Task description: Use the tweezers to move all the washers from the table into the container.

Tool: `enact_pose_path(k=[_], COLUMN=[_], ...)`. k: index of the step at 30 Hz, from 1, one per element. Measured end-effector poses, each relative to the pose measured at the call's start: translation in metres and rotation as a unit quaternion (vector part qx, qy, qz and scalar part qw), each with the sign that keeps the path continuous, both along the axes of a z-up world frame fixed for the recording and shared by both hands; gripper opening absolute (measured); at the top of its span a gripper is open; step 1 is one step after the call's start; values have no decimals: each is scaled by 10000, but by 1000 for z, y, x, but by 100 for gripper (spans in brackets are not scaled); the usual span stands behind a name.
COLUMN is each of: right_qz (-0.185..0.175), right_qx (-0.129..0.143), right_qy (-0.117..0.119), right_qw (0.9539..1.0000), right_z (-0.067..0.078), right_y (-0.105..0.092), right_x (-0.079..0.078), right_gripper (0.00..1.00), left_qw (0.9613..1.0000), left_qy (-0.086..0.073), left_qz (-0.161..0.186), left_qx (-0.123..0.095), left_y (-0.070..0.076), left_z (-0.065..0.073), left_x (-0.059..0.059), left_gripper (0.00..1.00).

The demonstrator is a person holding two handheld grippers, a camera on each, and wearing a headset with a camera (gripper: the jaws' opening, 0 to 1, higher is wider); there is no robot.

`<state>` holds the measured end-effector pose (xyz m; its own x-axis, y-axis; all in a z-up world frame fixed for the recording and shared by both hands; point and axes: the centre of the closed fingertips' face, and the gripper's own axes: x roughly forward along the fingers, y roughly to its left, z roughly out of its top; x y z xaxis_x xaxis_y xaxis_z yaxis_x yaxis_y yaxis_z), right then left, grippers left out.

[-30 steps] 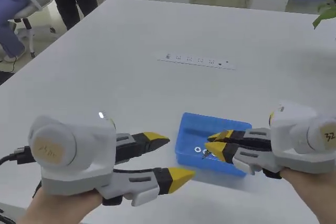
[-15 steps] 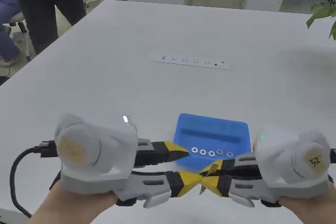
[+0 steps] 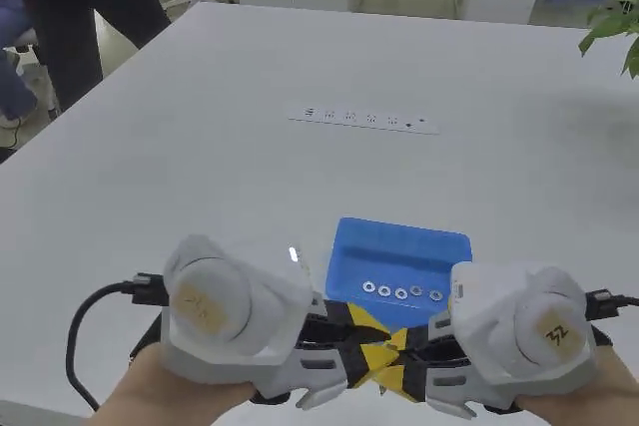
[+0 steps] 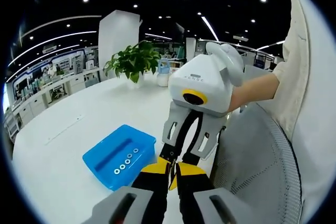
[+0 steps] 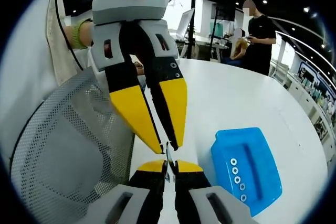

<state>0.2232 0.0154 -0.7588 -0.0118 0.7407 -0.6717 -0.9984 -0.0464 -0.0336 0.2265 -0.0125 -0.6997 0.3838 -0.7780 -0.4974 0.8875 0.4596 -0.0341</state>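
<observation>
Washers (image 3: 401,292) lie rowed in the blue container (image 3: 399,246) by the front edge of the counter (image 3: 300,67); tweezers (image 5: 167,156) are clamped in the right tool (image 5: 169,165), met tip-to-tip by the left tool (image 4: 170,167) (grip cannot be told), likely for handover.

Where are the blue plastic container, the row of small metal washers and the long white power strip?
blue plastic container (image 3: 399,244): head view, bare floor behind the washers.
row of small metal washers (image 3: 400,292): head view, the middle washer.
long white power strip (image 3: 364,118): head view, its middle.
</observation>
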Motion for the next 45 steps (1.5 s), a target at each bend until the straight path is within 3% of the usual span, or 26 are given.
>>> enact_pose_path(k=[13, 16, 21, 25, 28, 29, 32, 35, 45], right_qz=[74, 98, 114, 272, 309, 313, 344, 340, 218], right_qx=[-277, -333, -404, -444, -456, -459, -447, -380, -196], right_qy=[-210, -243, -250, -273, -284, -282, -285, -249, -156], right_qw=[9994, 9991, 9988, 9983, 9981, 9981, 9980, 9984, 9994], right_z=[-6, -8, -14, -17, -18, -18, -19, -21, -27], right_y=[-13, -13, -14, -12, -7, -7, -4, -1, 10], right_x=[3, 3, 4, -1, -1, -1, -1, -2, 6], right_gripper=[2, 2, 2, 1, 1, 1, 1, 2, 2], left_qw=[9963, 9958, 9927, 9924, 9933, 9936, 9917, 9900, 9857], left_qy=[-184, -160, -156, -124, -123, -117, -120, -13, 116], left_qz=[-530, -593, -692, -722, -662, -656, -801, -794, -731], left_qx=[647, 675, 976, 993, 935, 914, 1001, 1169, 1511], left_y=[0, -1, 7, 10, 10, 9, 9, 13, 33], left_z=[-9, -11, -20, -23, -21, -20, -22, -29, -43], left_x=[2, 2, -1, -3, -1, 0, -3, -3, 5], left_gripper=[0, 0, 0, 0, 16, 16, 0, 0, 0])
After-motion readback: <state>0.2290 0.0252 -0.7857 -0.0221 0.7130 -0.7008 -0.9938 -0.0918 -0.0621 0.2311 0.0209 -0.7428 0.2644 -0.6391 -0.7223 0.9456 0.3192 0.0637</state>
